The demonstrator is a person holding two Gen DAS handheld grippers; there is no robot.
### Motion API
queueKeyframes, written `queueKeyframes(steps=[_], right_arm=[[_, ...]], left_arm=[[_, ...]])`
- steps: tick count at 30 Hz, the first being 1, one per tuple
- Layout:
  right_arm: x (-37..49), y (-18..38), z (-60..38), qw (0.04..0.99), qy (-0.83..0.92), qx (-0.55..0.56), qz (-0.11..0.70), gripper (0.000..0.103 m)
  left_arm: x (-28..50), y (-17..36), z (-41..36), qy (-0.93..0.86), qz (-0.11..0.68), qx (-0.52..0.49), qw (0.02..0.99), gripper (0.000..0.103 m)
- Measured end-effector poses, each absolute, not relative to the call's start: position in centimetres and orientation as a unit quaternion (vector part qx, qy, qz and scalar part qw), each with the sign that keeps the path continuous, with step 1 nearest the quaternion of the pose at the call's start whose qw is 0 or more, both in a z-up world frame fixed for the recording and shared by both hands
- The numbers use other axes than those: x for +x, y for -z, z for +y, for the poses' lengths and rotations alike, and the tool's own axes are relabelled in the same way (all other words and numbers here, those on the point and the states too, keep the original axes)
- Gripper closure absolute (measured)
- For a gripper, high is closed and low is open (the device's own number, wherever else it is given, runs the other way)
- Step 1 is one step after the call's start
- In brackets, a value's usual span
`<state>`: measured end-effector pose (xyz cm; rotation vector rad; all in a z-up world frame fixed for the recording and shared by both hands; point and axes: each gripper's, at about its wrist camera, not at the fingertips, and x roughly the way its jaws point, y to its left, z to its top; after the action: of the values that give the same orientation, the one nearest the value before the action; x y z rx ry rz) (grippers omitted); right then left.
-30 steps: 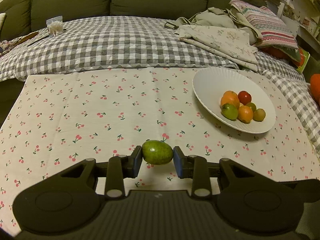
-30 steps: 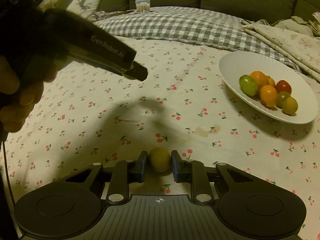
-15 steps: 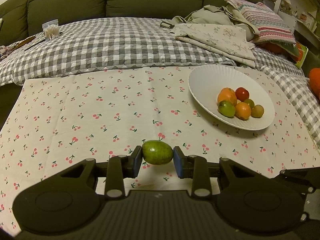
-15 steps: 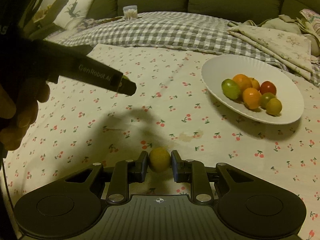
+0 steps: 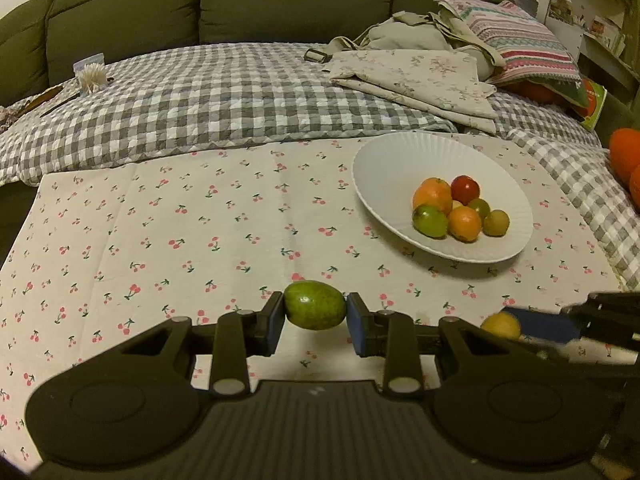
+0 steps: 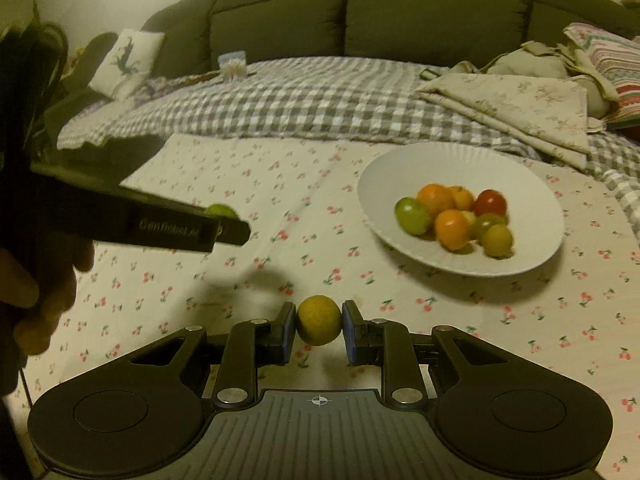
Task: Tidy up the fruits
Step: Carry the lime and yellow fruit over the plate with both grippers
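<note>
Sofa (image 5: 280,4) behind; cherry-print cloth (image 5: 160,232) covering table. Plate (image 5: 400,156) at right, holding fruit pile (image 5: 456,208).

Left gripper (image 5: 315,314) clamped on green fruit (image 5: 315,310), held above cloth. Right gripper (image 6: 319,326) clamped on yellow fruit (image 6: 319,319), likewise aloft.

Handling: both fruits light, smooth, rounded, likely to roll; grip across middle, moderate force.

Change from earlier frame: plate nearer in both views; right gripper now inside left view.

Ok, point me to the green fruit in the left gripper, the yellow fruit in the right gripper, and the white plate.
green fruit (image 5: 315,311), left wrist view, middle of its skin.
yellow fruit (image 6: 319,319), right wrist view, centre of its face.
white plate (image 5: 394,160), left wrist view, bare ribbed wall.
</note>
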<state>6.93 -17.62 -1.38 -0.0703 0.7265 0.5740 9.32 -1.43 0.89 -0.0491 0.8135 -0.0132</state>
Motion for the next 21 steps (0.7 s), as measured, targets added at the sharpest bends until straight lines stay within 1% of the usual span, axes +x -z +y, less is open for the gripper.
queueKeyframes(steps=[12,21], right_arm=[[8.9,-0.6,-22.9,0.914,-0.229,0.023,0.334,0.08],[10.8,-1.0,-26.4,0.923,-0.187,0.064,0.332,0.08]], left_arm=[[10.3,-2.3,-4.1,0.027,0.37,-0.035,0.928,0.071],[13.3,-2.8,-5.0,0.036,0.353,-0.039,0.934,0.071]])
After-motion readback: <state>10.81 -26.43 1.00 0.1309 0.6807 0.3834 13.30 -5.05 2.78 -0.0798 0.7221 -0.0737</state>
